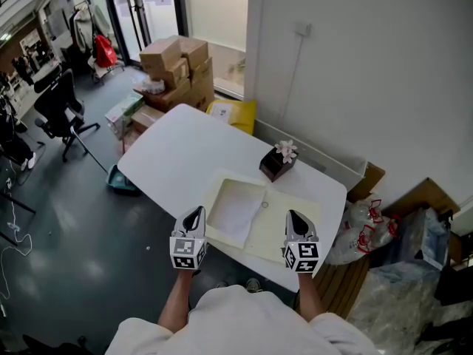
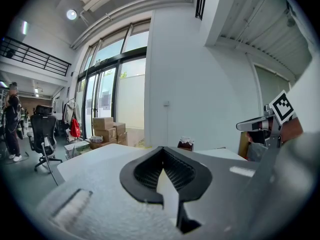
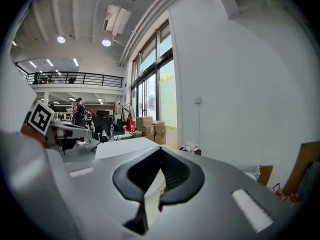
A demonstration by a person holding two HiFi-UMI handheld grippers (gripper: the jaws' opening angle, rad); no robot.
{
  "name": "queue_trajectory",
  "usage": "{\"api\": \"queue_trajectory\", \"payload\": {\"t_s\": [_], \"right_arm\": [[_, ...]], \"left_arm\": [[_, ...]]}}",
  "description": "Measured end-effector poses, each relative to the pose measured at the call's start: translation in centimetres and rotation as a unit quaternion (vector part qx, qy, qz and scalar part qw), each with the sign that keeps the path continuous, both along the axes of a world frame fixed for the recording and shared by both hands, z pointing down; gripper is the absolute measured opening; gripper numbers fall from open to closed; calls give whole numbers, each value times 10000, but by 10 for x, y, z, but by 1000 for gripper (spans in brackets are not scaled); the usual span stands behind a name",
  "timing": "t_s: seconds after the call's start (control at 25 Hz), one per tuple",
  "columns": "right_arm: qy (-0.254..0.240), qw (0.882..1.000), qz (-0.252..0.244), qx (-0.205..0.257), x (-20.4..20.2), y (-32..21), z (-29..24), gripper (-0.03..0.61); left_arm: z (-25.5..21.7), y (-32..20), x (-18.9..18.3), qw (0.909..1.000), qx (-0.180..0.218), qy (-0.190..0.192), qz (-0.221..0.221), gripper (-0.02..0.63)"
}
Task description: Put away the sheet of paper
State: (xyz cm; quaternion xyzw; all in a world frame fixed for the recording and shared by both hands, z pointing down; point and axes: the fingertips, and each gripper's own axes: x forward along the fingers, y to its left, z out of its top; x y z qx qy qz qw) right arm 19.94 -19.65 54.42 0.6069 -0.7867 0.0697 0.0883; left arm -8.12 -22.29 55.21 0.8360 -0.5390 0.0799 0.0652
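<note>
One desk (image 1: 170, 143) in front of you. On it you have:
- one sheet of paper (image 1: 235, 211)
- one cream folder (image 1: 290, 224)
- one dark box (image 1: 272, 167) with one white flower (image 1: 286, 151)

You hold two claws: left claw (image 1: 194, 217) and right claw (image 1: 296, 222). On the floor beyond you have one black office chair (image 1: 55, 102) and at least four cardboard boxes (image 1: 177, 65).

right claw (image 3: 161, 151): jaws together | ahead: white table (image 3: 122, 146) | beyond: cardboard boxes (image 3: 150, 126)

The person's torso (image 1: 236, 320), cut by the bottom edge, hides the near edge of the tabletop (image 1: 170, 146). A tiny thing (image 1: 264, 204) beside the paper (image 1: 235, 211) is too small to tell. The bags (image 1: 403, 287) at right run past the frame.
</note>
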Motion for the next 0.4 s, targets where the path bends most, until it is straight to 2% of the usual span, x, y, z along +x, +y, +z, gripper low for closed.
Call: {"api": "queue_trajectory", "payload": {"t_s": [0.4], "right_arm": [[-8, 9999, -99, -51, -7, -6, 3, 1]], "left_arm": [[3, -1, 1, 10000, -34, -30, -27, 6]]}}
